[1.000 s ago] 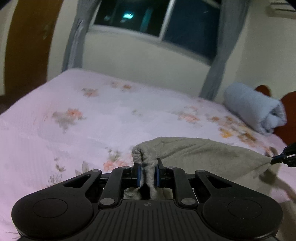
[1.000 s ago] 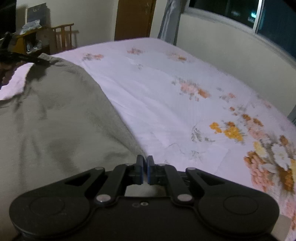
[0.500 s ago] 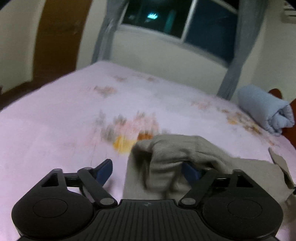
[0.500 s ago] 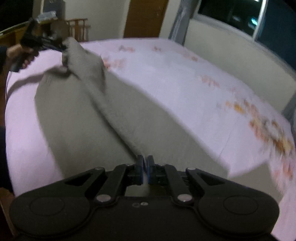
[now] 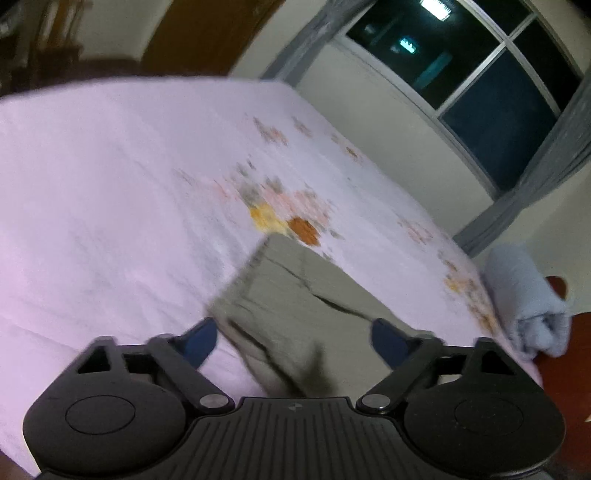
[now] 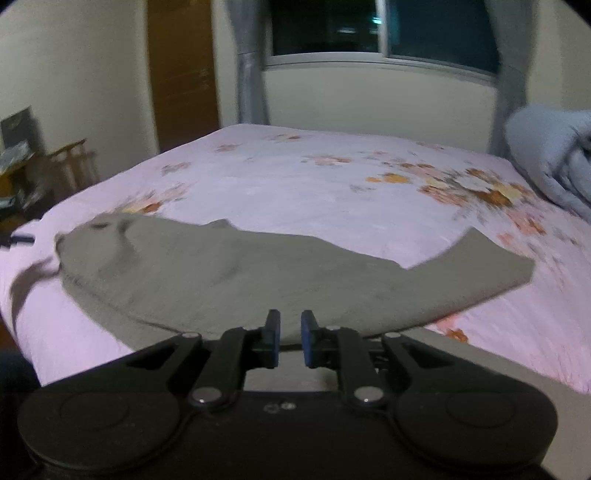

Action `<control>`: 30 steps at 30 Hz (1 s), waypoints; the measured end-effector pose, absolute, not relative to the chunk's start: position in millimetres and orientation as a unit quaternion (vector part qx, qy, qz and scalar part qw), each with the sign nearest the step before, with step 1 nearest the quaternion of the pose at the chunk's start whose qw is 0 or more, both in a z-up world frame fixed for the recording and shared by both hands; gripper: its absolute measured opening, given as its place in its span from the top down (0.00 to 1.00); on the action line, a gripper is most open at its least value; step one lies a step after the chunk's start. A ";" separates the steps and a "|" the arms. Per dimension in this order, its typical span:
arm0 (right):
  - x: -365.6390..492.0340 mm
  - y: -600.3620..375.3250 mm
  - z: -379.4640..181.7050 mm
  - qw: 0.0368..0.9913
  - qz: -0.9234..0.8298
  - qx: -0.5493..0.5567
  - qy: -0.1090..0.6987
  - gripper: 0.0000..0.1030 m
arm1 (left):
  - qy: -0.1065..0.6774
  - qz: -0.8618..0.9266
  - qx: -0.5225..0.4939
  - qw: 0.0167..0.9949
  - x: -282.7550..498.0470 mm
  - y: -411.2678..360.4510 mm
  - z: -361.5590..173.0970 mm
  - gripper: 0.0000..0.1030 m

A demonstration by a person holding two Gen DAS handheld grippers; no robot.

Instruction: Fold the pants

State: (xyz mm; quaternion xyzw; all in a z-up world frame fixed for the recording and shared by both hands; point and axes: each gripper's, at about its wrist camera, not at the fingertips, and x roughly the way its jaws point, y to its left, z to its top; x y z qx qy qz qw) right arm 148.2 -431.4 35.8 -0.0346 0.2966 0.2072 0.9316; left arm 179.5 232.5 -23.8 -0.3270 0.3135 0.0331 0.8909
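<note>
Hovering low over the bed, both tongs were empty: the left tongs gaped wide, and the right tongs stood narrowly parted with nothing between the pads. Just ahead of each lay the grey pants, spread flat on the floral sheet, the near hem under the right tongs and a creased corner reaching in between the left fingers without being pinched. The risk, as I read it, was a sloppy next grab: the cloth looked soft and loose, so catching only the top layer, or nipping the sheet along with it, would drag the fold askew and bunch that crease further. One leg end kicked out toward the right, well short of the rolled blue blanket, and beyond stood the curtained window.
</note>
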 end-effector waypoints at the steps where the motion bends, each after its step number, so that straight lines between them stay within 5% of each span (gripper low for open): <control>1: 147.7 -433.9 34.0 0.933 0.203 -0.024 0.297 0.95 | 0.328 0.033 -0.325 0.886 184.2 225.7 -26.8 0.26; 6: 148.7 -435.7 23.2 0.935 0.183 0.013 0.303 0.92 | 0.380 0.049 -0.326 0.864 211.8 210.0 -46.2 0.32; 7: 150.7 -436.4 21.0 0.935 0.175 0.023 0.307 0.92 | 0.376 0.042 -0.333 0.864 214.7 208.9 -48.4 0.42; 8: 153.0 -438.5 18.9 0.936 0.167 0.037 0.309 0.91 | 0.377 0.045 -0.331 0.864 216.9 206.7 -48.7 0.75; 9: 154.4 -441.0 18.1 0.935 0.163 0.051 0.311 0.91 | 0.370 0.044 -0.333 0.866 219.3 205.9 -49.1 0.84; 19: 200.5 -434.8 -4.8 0.925 0.095 0.104 0.354 0.86 | 0.350 0.016 -0.329 0.877 215.4 212.2 -39.3 0.84; 26: 222.3 -407.7 -5.8 0.930 0.028 0.057 0.361 0.41 | 0.364 0.014 -0.328 0.872 207.8 219.8 -55.8 0.84; 29: 234.7 -396.2 -10.1 0.923 -0.016 0.014 0.384 0.47 | 0.362 0.012 -0.331 0.871 208.8 220.6 -58.1 0.84; 30: 237.1 -395.9 -11.9 0.920 -0.014 0.013 0.391 0.66 | 0.361 0.011 -0.332 0.871 209.1 221.0 -58.3 0.84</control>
